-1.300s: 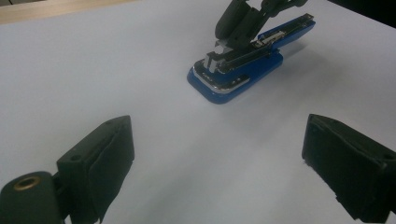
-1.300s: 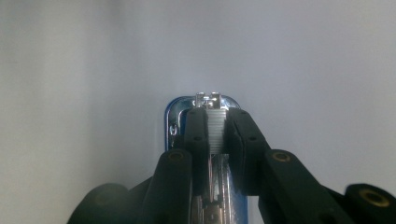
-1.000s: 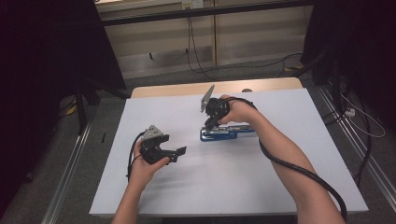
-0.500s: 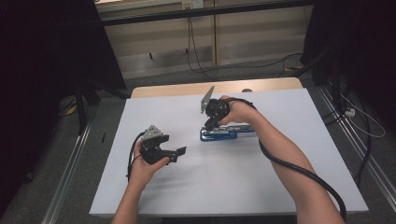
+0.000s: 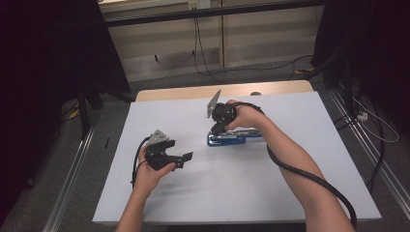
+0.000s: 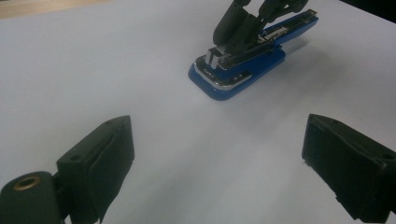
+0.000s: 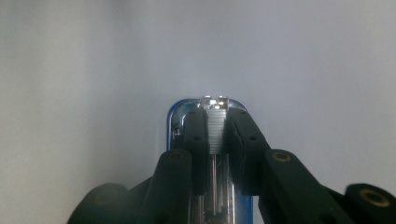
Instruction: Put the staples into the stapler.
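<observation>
No brand or lettering is showing legibly on the blue stapler (image 5: 233, 139), which is lying flat on the white table (image 5: 290, 193) with its top opened back and its chrome staple channel bared (a strip of staples is gleaming inside). The right gripper (image 5: 216, 129) is pinching that channel near the front end, jaws clamped on its sides. Nothing is differing from a second ago. The left gripper (image 5: 185, 158) is hovering well apart from the stapler, jaws spread wide and empty.

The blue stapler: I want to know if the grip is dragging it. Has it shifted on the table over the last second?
No. The blue stapler lies at the same spot relative to the wooden table edge, with the right gripper closed on it.
</observation>
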`<action>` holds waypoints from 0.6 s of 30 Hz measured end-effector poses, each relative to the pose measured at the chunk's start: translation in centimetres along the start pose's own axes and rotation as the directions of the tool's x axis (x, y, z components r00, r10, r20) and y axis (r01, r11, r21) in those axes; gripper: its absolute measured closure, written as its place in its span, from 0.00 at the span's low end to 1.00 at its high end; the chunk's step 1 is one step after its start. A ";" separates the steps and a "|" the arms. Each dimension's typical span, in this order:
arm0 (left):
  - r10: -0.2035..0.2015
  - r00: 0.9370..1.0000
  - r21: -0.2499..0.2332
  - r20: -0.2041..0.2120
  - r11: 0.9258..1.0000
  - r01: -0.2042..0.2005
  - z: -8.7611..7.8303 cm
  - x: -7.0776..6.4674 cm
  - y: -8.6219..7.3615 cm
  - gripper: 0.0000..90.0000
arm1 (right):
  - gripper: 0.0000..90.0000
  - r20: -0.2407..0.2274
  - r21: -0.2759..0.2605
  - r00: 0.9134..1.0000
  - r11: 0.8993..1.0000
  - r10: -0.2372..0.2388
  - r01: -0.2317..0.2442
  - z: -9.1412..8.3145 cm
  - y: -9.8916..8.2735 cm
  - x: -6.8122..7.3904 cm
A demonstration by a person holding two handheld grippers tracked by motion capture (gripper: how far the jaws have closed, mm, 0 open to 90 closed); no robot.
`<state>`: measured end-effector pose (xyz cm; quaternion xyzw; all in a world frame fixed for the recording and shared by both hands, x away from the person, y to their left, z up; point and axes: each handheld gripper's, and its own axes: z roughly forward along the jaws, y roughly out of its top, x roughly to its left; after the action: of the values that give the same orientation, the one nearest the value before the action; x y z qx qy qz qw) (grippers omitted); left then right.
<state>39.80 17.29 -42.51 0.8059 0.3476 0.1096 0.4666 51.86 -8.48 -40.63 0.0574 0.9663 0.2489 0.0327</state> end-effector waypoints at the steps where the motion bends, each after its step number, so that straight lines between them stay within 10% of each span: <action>1: 0.002 1.000 -0.001 0.000 1.000 -0.002 0.0 0.0 0.0 0.10 | 0.88 -0.001 0.002 1.000 1.000 0.006 -0.006 0.0 0.0 0.0; 18: -0.003 1.000 0.000 0.000 1.000 0.003 0.4 -0.1 0.1 0.10 | 0.56 0.031 -0.087 0.989 0.986 0.147 -0.144 -1.0 -1.2 0.3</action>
<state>39.95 16.97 -42.64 0.8053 0.3486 0.1089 0.4670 51.33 -9.94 -40.30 0.1312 0.9473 0.2903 0.0349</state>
